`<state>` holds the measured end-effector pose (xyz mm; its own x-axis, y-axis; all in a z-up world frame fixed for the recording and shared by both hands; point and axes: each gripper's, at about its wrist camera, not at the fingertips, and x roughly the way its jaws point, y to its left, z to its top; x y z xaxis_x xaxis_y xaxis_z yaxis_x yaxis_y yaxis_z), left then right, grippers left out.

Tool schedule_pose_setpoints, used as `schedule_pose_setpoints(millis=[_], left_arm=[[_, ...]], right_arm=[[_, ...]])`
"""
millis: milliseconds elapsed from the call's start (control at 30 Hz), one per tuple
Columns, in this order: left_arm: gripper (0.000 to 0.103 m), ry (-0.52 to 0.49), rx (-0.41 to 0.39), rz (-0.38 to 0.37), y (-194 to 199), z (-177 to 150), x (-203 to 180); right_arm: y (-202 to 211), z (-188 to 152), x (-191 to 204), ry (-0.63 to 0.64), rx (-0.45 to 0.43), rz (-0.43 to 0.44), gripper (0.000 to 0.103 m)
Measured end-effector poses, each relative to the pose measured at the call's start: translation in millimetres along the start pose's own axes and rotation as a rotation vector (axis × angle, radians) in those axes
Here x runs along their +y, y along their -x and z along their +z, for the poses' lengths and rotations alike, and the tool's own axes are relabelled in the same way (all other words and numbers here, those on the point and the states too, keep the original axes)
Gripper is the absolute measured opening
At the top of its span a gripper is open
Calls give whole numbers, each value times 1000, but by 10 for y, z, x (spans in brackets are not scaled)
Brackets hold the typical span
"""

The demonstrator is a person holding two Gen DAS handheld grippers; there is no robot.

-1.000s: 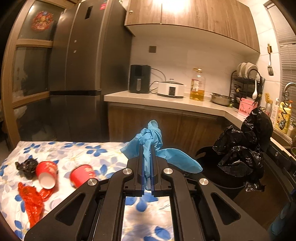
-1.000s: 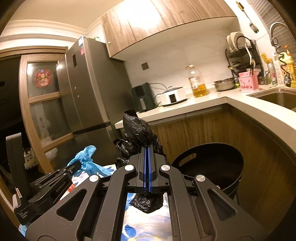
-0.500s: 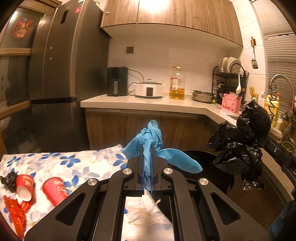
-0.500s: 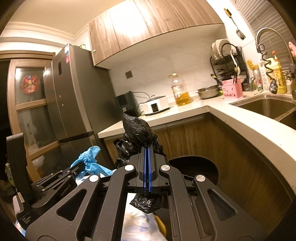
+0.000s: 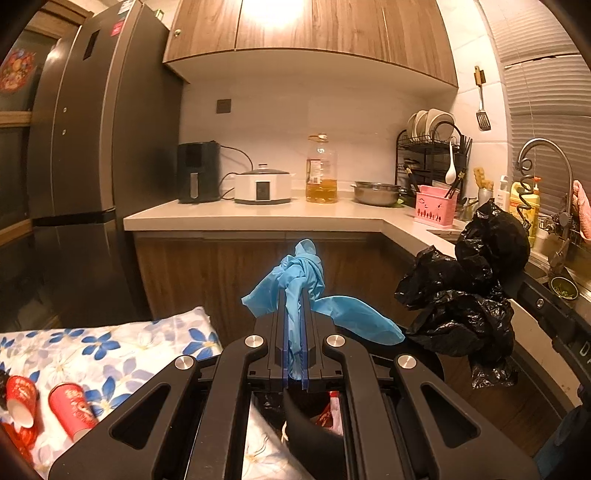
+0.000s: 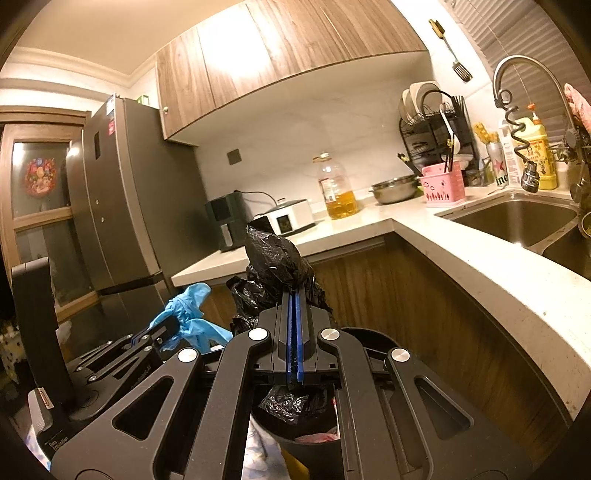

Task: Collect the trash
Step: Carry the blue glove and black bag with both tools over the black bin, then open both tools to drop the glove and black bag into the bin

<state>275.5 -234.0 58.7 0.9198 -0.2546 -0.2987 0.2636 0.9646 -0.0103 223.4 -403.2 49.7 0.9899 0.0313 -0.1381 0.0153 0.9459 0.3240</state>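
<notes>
Fingers (image 5: 309,332) around blue glove (image 5: 303,273)

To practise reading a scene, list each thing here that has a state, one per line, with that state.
Left gripper: shut on the blue glove.
Right gripper: shut on the black bag.
Bin: open, some trash inside.
Red cups: lying tipped on the flowered cloth.
Oil bottle: upright, partly full.
Cooker: lid on.
Cupboards: doors closed.

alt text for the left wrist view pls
The left gripper, shut on a crumpled blue glove, hangs above a black bin. To its right hangs a black plastic bag; red paper cups lie on the floral tablecloth.
</notes>
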Motion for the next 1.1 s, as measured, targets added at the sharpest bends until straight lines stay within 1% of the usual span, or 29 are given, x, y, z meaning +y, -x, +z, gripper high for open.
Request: schedule_pose_setpoints(millis=[300,733,967,1033,1100], left_arm=[[4,2,27,-35,-280,-12,-123],[5,3,28,-63,-481,-30,-181],[6,-3,46,-79,-588,-31,-182],[6,0,56,-85,-617,-49,-183],[7,-3,62,-87,-640,-65,-188]], right_arm=[[-206,29,-111,-8,12,-20,2],[-488,-13,-187,-2,56,-41,2],[-626,-40,-213,4,88,-36,2],[-661,-57,-222,6,100,-35,5],[-690,-66,-242,3,108,-38,18]])
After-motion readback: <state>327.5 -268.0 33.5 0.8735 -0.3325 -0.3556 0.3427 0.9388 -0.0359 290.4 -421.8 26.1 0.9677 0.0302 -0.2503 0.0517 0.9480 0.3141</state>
